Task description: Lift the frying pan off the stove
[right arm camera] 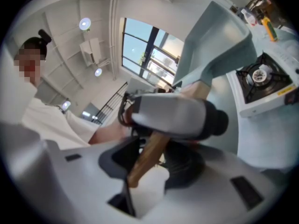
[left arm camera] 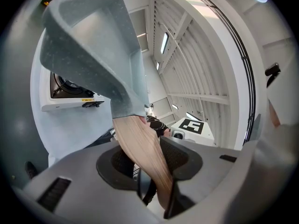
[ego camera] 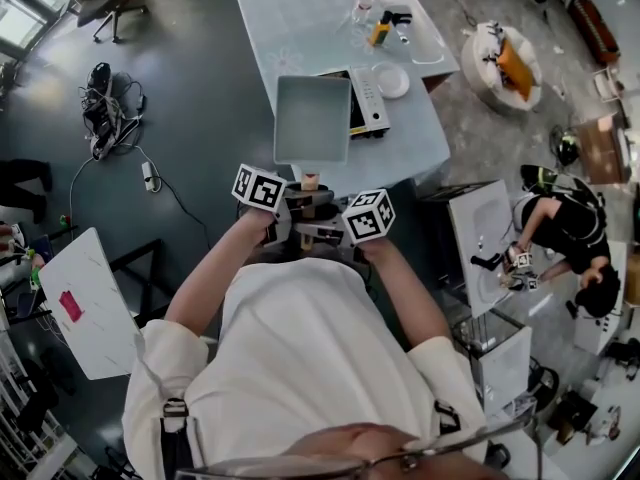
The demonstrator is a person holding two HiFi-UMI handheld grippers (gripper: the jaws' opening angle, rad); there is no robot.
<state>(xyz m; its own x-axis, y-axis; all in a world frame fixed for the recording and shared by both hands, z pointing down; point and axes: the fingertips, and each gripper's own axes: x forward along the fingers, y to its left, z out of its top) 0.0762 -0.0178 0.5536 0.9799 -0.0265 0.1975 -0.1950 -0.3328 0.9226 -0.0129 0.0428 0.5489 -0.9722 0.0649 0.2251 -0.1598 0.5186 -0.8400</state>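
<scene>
A square grey-blue frying pan (ego camera: pixel 312 118) with a wooden handle (ego camera: pixel 310 182) hangs in the air, tilted, over the near edge of the table. Its body partly hides the white portable gas stove (ego camera: pixel 365 100) behind it. My left gripper (ego camera: pixel 298 204) is shut on the handle, and my right gripper (ego camera: pixel 318 231) is shut on it just nearer to me. In the left gripper view the handle (left arm camera: pixel 142 157) runs down between the left gripper (left arm camera: pixel 150 166) pads, with the pan (left arm camera: pixel 93 45) above the stove (left arm camera: pixel 70 93). In the right gripper view the right gripper (right arm camera: pixel 154 161) clamps the handle (right arm camera: pixel 152 155) below the pan (right arm camera: pixel 219 41); the burner (right arm camera: pixel 261 78) stands uncovered.
The pale table (ego camera: pixel 400 153) also carries a white plate (ego camera: pixel 390 79), a bottle (ego camera: pixel 364 3) and a yellow tool (ego camera: pixel 380 30) at its far end. A person (ego camera: pixel 565 230) crouches on the floor at the right. A white table (ego camera: pixel 85 303) stands at the lower left, cables (ego camera: pixel 105 113) beyond it.
</scene>
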